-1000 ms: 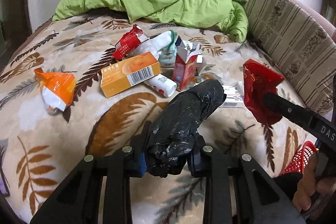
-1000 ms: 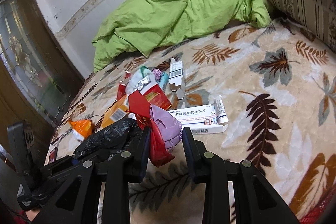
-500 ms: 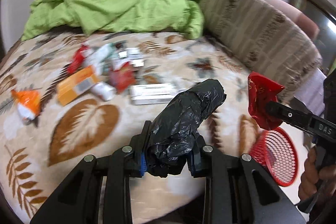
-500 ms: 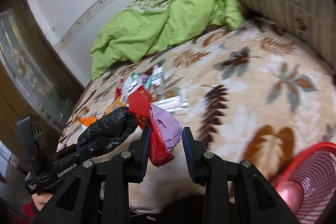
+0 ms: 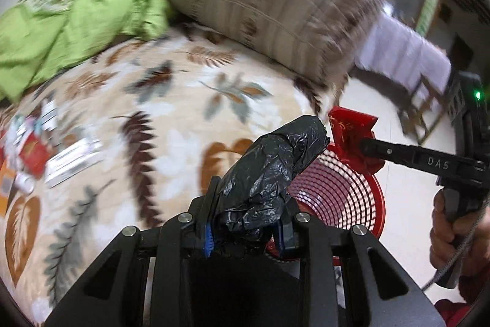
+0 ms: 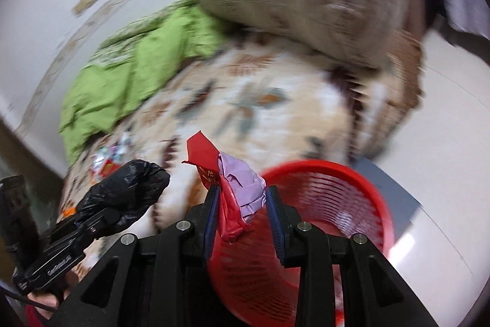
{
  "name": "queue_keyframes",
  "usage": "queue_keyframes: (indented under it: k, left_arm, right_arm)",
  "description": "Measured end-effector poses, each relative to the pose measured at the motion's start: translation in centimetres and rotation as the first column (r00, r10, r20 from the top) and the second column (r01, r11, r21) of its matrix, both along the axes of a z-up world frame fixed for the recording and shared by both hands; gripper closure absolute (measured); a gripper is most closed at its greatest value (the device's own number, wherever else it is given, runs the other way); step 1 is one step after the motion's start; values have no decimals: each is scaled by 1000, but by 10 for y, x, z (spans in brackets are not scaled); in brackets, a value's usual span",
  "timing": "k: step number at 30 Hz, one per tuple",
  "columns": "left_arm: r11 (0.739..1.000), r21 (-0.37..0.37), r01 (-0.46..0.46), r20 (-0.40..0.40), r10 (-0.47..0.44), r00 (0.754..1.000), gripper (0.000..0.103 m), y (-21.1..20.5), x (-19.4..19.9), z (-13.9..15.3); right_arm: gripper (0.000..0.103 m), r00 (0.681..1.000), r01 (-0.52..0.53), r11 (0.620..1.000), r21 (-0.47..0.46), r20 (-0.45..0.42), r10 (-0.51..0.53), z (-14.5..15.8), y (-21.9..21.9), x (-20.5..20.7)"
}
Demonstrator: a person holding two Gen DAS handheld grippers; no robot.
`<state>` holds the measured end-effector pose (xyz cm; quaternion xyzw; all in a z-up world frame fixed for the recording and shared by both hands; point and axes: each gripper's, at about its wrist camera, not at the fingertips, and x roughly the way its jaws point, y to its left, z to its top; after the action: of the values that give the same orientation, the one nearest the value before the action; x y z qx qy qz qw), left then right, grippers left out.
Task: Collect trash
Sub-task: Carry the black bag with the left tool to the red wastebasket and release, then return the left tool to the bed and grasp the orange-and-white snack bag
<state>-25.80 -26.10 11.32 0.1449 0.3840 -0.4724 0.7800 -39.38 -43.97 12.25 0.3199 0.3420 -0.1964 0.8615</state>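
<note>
Both grippers had swung off the bed [image 5: 171, 118] toward its corner, where the red basket [image 6: 361, 186] stood. The left gripper [image 5: 245, 230] gripped the black bag [image 5: 269, 170]; the right gripper [image 6: 242, 213] pinched red-and-lilac wrappers [image 6: 239, 189] over the basket (dropping looked next).

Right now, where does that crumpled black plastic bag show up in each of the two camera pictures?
Left wrist view: the black plastic bag sits at bottom centre, clamped in the left gripper.
Right wrist view: it appears at lower left, sticking out of the other hand's gripper.
Shared landmark: the red mesh basket on the floor beside the bed, just right of the bag in the left view and at lower right in the right view.
</note>
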Motion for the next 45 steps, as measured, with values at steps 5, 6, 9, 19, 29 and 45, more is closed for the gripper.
queue_keyframes:
  k: [5,6,9,19,29,45]
  left_arm:
    - [997,62,49,-35,-47,998,55,-38,-15,-17]
    - [997,57,56,-33,-54,998,52,-40,-16,-16]
    - [998,37,57,-22,-56,998,45,-36,-17,-10]
    - [996,-23,-89,-4,89,996,40,18,11,10]
    - [951,-50,-306,-2,307,952,39,109,47,14]
    - [774,-91,-626,-32,626,779,38,243,104,17]
  right_arm:
    - [64,997,76,997,16,-35,-76,-9,-15,-22]
    - [59,996,87,996,19,-35,-86,-9,-17,-26]
    - [53,993,114,993,-17,-33,-114,-3,-21,-32]
    - [52,1000,17,999,-35,20,-16,12,1,4]
    - [48,977,-210,972,-103,21,214,16,74,76]
    - [42,870,-482,854,-196,7,493,13,184,178]
